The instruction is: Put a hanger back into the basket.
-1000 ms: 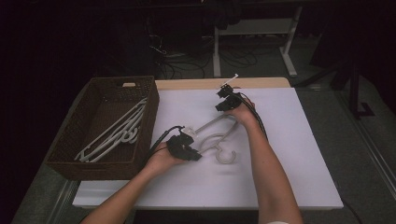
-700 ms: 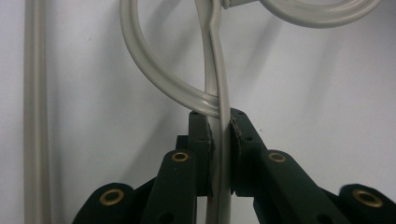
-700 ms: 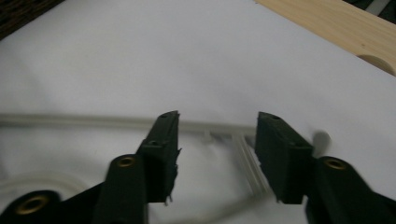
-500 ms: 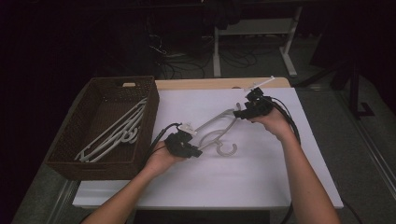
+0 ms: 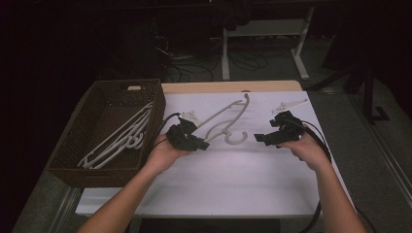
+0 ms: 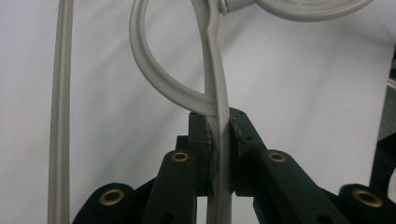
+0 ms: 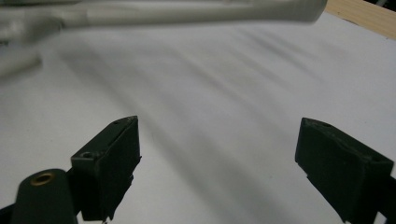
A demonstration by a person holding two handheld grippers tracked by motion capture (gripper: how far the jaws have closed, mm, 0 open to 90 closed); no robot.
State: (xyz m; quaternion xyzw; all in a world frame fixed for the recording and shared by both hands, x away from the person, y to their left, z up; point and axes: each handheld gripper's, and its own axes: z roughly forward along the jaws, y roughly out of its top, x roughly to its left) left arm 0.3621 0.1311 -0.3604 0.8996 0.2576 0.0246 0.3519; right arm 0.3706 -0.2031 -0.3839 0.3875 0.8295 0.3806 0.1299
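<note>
**Left gripper holding a hanger, right gripper wide open**

Left gripper (image 5: 201, 143) shut tight on a pale grey hanger (image 5: 224, 120). Seen up close in the left gripper view (image 6: 219, 140): two black pads pressed on a flat thin bar of the hanger (image 6: 215, 93), one pad on each side. Just above the pads, a round loop of the same hanger curling away to the left. Held by the left hand (image 5: 165, 153), near the middle of the surface (image 5: 243, 184), just beside the basket.

Hanger reaching up and away from the left gripper, toward the far side of the white surface. Hook end curled near the middle, between the two grippers. Hard to tell how much of the hanger sits off the surface.

Right gripper (image 5: 262, 138) wide open, jaws just now opening, nothing between them. In the right gripper view (image 7: 217, 163), two black pads far apart over bare white surface (image 7: 224, 93). Blurry grey bar of a hanger (image 7: 187, 14) across the top of that view, clear of the pads. Held by the right hand (image 5: 306, 150), near the right side of the surface, well apart from the left gripper.

Another small pale piece (image 5: 289, 105) lying just beyond the right gripper, too small to tell clearly.

Brown woven basket (image 5: 63, 165) at the left edge of the surface. More pale hangers (image 5: 121, 141) lying inside, piled together at a slant.
</note>
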